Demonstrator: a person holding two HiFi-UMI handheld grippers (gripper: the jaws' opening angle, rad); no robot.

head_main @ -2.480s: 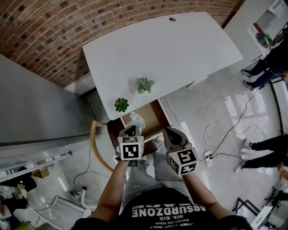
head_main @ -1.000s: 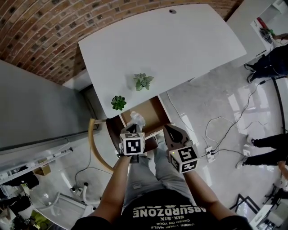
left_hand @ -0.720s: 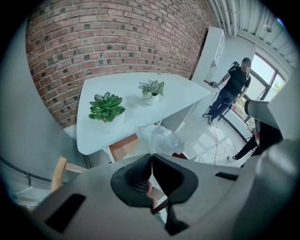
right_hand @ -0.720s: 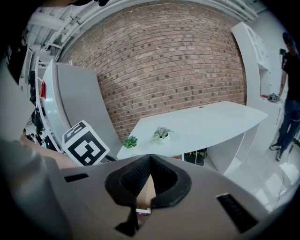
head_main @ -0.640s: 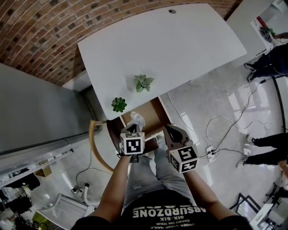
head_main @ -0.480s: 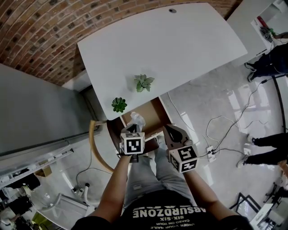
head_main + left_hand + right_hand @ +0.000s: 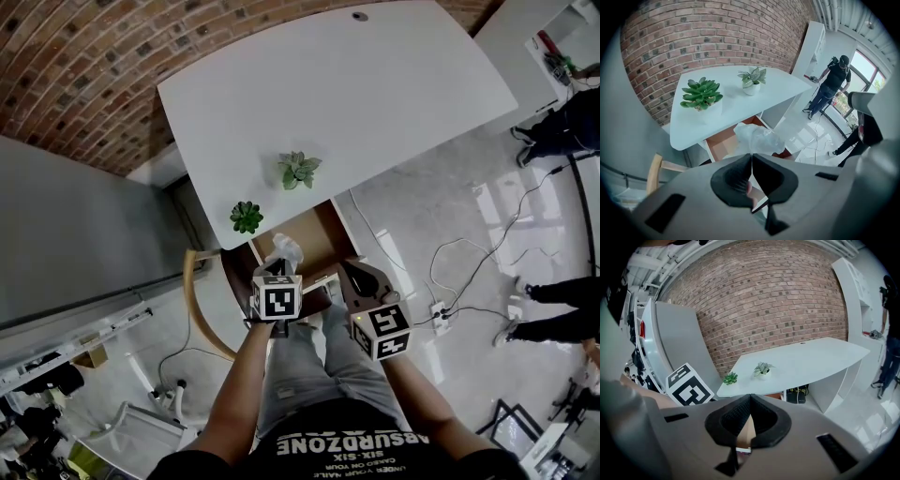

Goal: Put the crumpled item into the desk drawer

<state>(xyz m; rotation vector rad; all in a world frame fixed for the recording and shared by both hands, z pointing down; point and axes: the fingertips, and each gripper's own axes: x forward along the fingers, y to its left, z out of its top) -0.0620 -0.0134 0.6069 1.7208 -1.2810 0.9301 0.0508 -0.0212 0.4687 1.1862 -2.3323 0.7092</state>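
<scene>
Reading what print I can, I find the only legible writing on the person's black T-shirt (image 7: 342,441), which appears upside down from the head view: "ABSURDZONE" in large pale letters, "SIX-SIX" beneath it, and smaller lines too fine for me to make out. The marker cube (image 7: 277,301) on each gripper carries only a black-and-white square pattern, no words. The crumpled item (image 7: 284,251), a wad of clear, whitish plastic film, sits right at the tips of the left gripper (image 7: 278,268) and bulges out just past them. In the left gripper view the crumpled film fills the space directly ahead of the jaws, over the brown inside of the open drawer (image 7: 723,143). That drawer is pulled out from under the near edge of the white desk (image 7: 375,84), and from the head view the film hangs above its left half; I cannot tell whether it touches the drawer's floor. The left gripper's jaws are pressed together with no gap at the tips, pinching the near edge of the film. The right gripper (image 7: 355,273) is held just beside the left one, near the drawer's front right corner, and its own view shows its jaws closed tip to tip with nothing caught between them. Two small potted succulents (image 7: 247,217) stand on the desk just behind the drawer.
</scene>
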